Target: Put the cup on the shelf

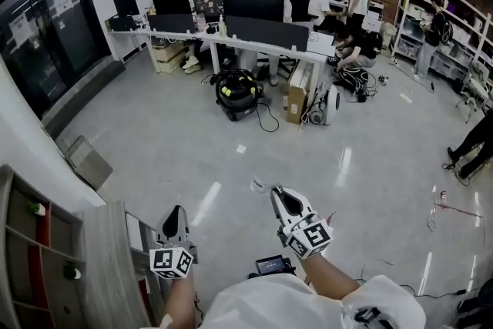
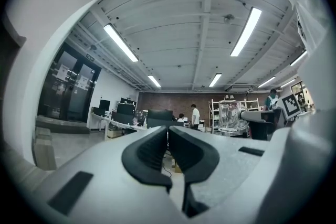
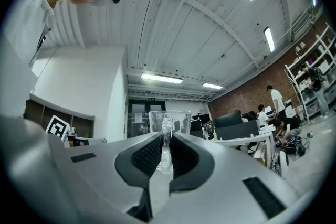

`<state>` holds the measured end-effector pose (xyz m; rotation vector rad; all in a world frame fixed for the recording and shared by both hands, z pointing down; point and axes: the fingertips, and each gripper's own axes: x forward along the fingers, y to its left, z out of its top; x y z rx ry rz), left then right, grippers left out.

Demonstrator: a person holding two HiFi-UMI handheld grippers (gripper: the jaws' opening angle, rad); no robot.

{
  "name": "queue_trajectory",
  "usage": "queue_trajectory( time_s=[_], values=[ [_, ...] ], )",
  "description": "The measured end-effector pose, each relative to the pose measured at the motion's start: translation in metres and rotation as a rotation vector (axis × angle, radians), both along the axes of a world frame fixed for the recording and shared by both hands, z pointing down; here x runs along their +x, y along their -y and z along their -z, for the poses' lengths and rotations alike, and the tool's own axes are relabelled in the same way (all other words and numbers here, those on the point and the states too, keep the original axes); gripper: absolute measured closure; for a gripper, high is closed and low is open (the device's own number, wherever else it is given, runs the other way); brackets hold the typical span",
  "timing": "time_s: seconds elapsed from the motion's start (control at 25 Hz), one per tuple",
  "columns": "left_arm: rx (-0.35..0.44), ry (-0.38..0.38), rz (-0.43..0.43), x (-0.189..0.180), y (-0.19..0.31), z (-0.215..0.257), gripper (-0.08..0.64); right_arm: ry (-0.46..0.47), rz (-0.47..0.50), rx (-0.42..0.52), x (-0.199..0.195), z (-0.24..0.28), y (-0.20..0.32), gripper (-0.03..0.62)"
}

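Observation:
A clear glass cup (image 3: pixel 169 119) with a handle stands up between the jaws of my right gripper (image 3: pixel 166 147), which is shut on the handle. In the head view the cup (image 1: pixel 258 186) is a faint glint just past the right gripper (image 1: pixel 279 199), held over the floor. The left gripper view shows the cup (image 2: pixel 229 115) off to its right. My left gripper (image 2: pixel 168 136) is shut with nothing in it; the head view has it (image 1: pixel 176 215) beside the shelf. The wooden shelf (image 1: pixel 46 266) fills the lower left corner.
Small items (image 1: pixel 36 208) sit on the shelf boards. A black and yellow vacuum (image 1: pixel 237 91) and a cardboard box (image 1: pixel 295 100) stand by the desks (image 1: pixel 254 31), where people sit. Metal racks (image 1: pixel 439 27) line the right wall; dark glass doors (image 1: pixel 54 19) are at the left.

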<state>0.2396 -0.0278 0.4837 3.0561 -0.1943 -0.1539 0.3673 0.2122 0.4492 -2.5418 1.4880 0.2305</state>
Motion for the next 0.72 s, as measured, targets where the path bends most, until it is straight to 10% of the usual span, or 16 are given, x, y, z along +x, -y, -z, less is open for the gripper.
queue_trajectory(
  time_s=[0.72],
  values=[
    [0.03,0.007,0.11,0.055,0.071,0.003,0.545,0.008,0.124,0.008,0.084,-0.008,0.09,0.546]
  ],
)
